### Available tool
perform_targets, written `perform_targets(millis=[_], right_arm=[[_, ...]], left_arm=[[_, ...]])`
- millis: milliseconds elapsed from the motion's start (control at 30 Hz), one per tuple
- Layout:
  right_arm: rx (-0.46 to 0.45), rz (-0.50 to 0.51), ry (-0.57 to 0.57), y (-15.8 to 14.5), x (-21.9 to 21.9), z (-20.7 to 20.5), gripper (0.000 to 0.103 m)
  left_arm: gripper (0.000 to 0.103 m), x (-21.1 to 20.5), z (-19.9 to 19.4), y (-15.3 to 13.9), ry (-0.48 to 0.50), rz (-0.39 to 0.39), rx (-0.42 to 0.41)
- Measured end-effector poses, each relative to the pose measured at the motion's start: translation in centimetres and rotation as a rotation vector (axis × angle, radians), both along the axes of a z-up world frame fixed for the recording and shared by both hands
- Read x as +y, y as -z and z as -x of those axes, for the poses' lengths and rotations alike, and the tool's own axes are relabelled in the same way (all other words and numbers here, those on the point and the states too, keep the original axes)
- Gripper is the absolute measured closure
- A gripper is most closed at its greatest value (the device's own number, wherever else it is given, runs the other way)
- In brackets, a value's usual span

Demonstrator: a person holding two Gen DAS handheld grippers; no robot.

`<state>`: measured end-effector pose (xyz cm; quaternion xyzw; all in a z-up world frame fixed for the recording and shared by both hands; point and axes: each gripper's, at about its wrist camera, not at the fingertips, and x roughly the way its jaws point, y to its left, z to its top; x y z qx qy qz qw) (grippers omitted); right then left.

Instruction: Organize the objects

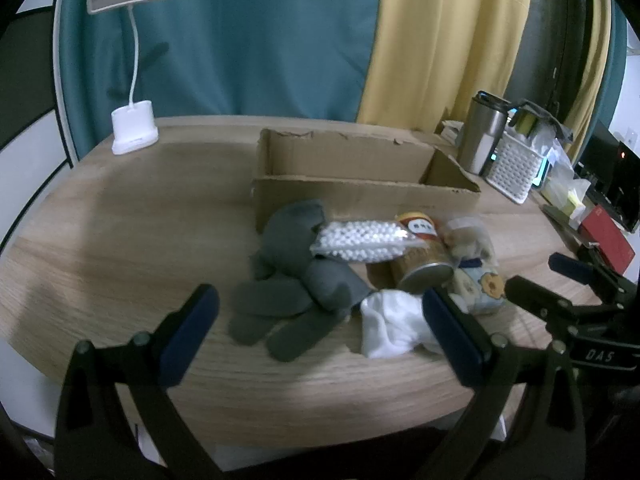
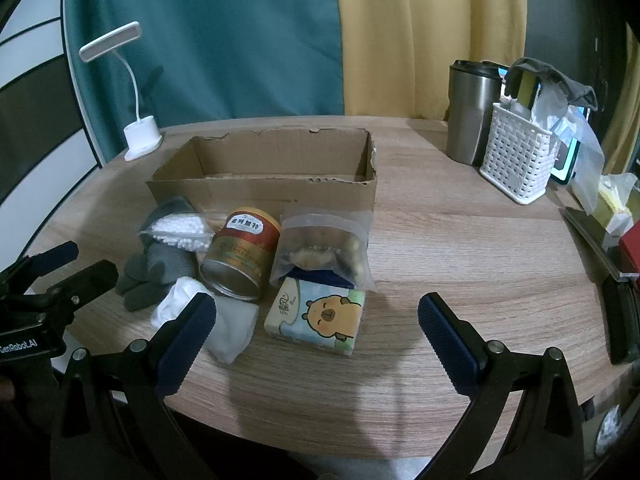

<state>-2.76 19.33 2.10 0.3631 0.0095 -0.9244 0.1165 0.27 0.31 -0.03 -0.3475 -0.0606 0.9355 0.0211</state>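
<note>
An open cardboard box (image 1: pixel 360 196) (image 2: pixel 264 192) stands mid-table. In front of it lie grey gloves (image 1: pixel 288 276) (image 2: pixel 156 272), a bag of white beads (image 1: pixel 360 240) (image 2: pixel 180 230), a red-gold can on its side (image 1: pixel 424 256) (image 2: pixel 240 256), a zip bag of snacks (image 2: pixel 324 248), a tissue pack with a cartoon animal (image 2: pixel 320 316) (image 1: pixel 484 284) and a white cloth (image 1: pixel 396 324) (image 2: pixel 236 324). My left gripper (image 1: pixel 320 320) is open, low over the gloves and cloth. My right gripper (image 2: pixel 316 320) is open, near the tissue pack.
A white desk lamp (image 1: pixel 134 128) (image 2: pixel 142 136) stands at the back left. A steel tumbler (image 2: pixel 470 112) (image 1: pixel 482 132) and a white basket (image 2: pixel 520 160) stand at the back right. Boxes and dark devices (image 2: pixel 616 240) crowd the right edge. The round wooden table's (image 2: pixel 460 260) rim is close below.
</note>
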Motion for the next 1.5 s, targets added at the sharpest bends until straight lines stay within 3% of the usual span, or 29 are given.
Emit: perform_targets(millis=[1500], right_arm=[[0.004,0.005,0.002,-0.05,-0.01,-0.03,0.0]], left_arm=[[0.001,0.22,0.02,-0.07,0.001,-0.012,-0.004]])
